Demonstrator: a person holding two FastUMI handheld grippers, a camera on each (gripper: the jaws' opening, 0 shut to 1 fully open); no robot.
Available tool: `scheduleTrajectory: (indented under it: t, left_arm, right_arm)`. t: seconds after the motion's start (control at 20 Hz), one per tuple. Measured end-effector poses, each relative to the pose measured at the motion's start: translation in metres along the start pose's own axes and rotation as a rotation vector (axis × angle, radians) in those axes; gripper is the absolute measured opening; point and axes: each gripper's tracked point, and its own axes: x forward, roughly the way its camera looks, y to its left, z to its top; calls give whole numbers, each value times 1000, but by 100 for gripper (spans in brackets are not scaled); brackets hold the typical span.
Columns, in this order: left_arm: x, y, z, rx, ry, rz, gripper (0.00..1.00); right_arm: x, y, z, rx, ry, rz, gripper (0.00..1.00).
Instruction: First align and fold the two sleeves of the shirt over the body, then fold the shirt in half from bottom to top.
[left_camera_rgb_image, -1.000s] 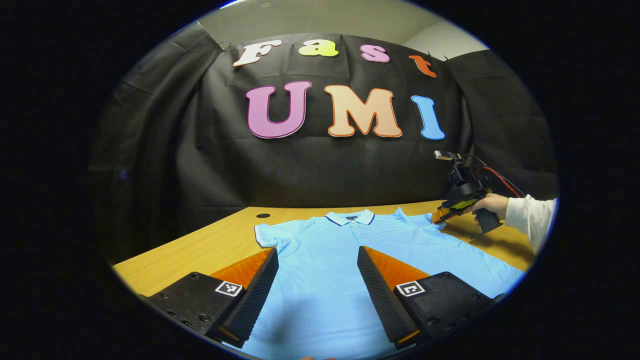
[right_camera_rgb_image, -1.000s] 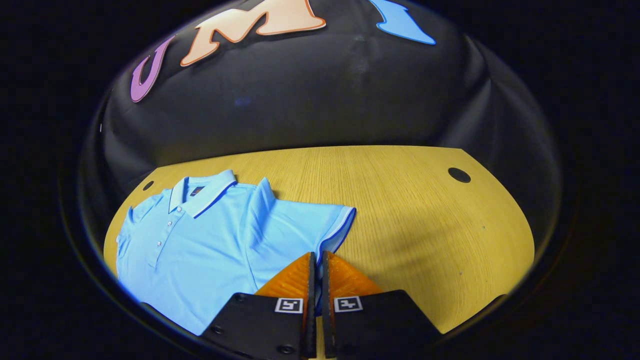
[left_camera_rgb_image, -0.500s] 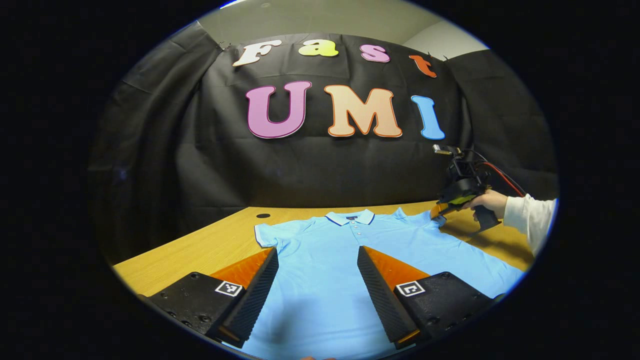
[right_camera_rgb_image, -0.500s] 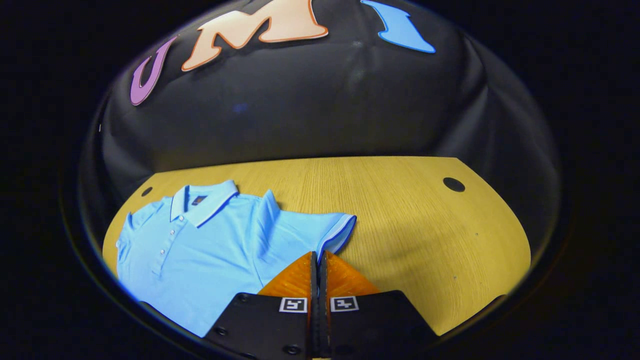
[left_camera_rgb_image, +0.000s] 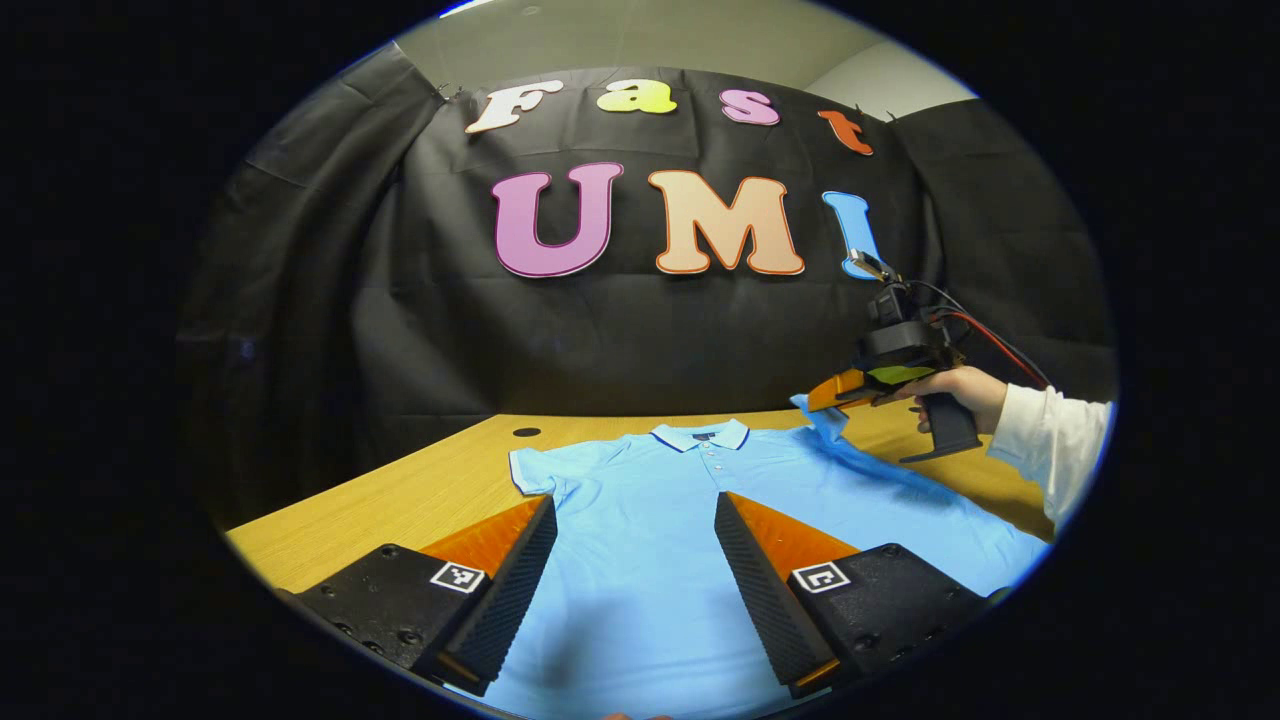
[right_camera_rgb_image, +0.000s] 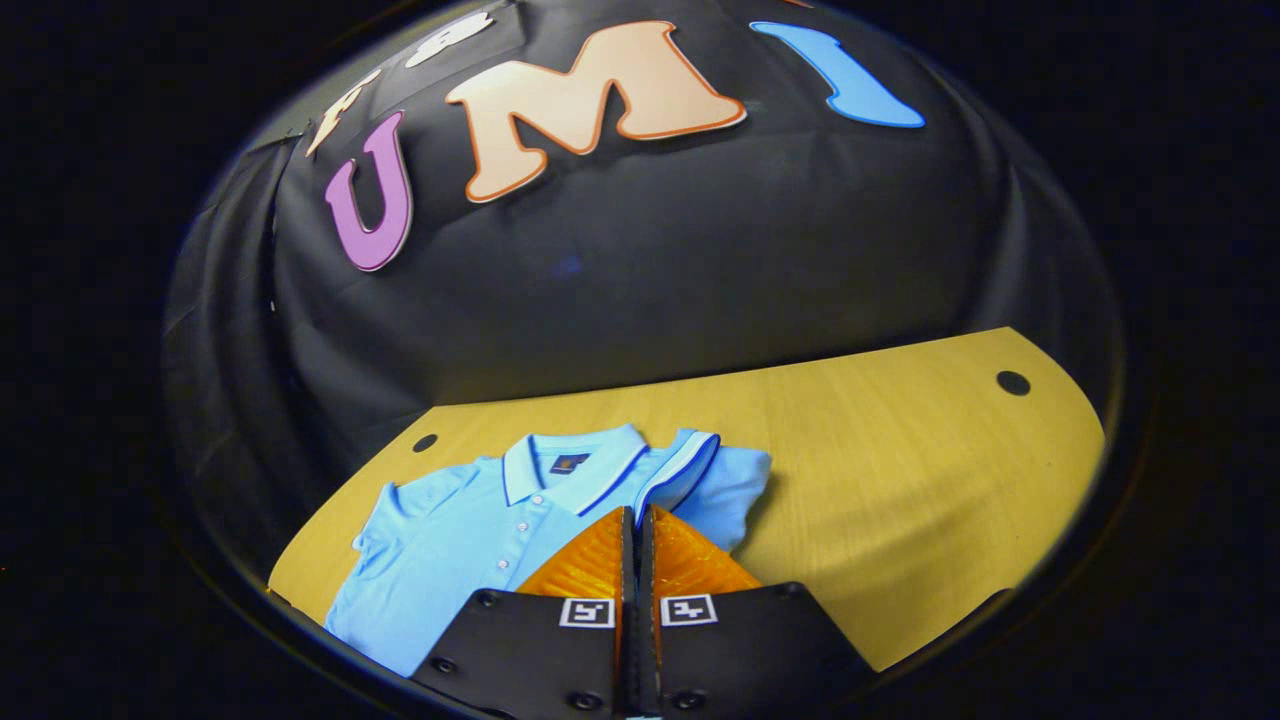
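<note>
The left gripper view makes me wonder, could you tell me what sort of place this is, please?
Probably a recording booth for handling demonstrations, not a home. A black cloth hangs behind a bare wooden table with a blue shirt spread on it, and a hand holds a cabled right gripper that pinches the sleeve.

tongs (right_camera_rgb_image: 635, 520) closed, seemingly pinching sleeve (right_camera_rgb_image: 700, 480) | shirt (right_camera_rgb_image: 470, 540) on table (right_camera_rgb_image: 900, 450)

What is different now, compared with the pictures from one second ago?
The right gripper, shut on the right sleeve, has lifted it off the table and carried it inward toward the collar. The left gripper stayed open above the shirt, which otherwise lies flat as before.
</note>
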Motion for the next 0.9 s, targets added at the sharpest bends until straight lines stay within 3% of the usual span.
scheduleTrajectory:
  t: [0.1, 0.45, 0.65, 0.7, 0.8, 0.85, 0.9]
  left_arm:
    - [0, 0, 0, -1, -1, 0, 95]
    - [0, 0, 1, 0, 0, 0, 95]
    - [0, 0, 1, 0, 0, 0, 95]
    - [0, 0, 1, 0, 0, 0, 95]
    - [0, 0, 0, 0, 0, 0, 95]
    - [-1, 0, 1, 0, -1, 0, 95]
    - [0, 0, 1, 0, 0, -1, 95]
  right_arm:
    - [19, 15, -14, 14, 23, 35, 2]
    - [39, 25, -56, 20, 104, 28, 2]
    - [37, 30, -58, 40, 118, 63, 3]
    - [36, 31, -56, 30, 112, 67, 19]
    - [30, 39, -51, 11, 98, 100, 33]
    - [28, 41, -50, -9, 89, 112, 55]
    - [23, 40, -46, -38, 83, 110, 67]
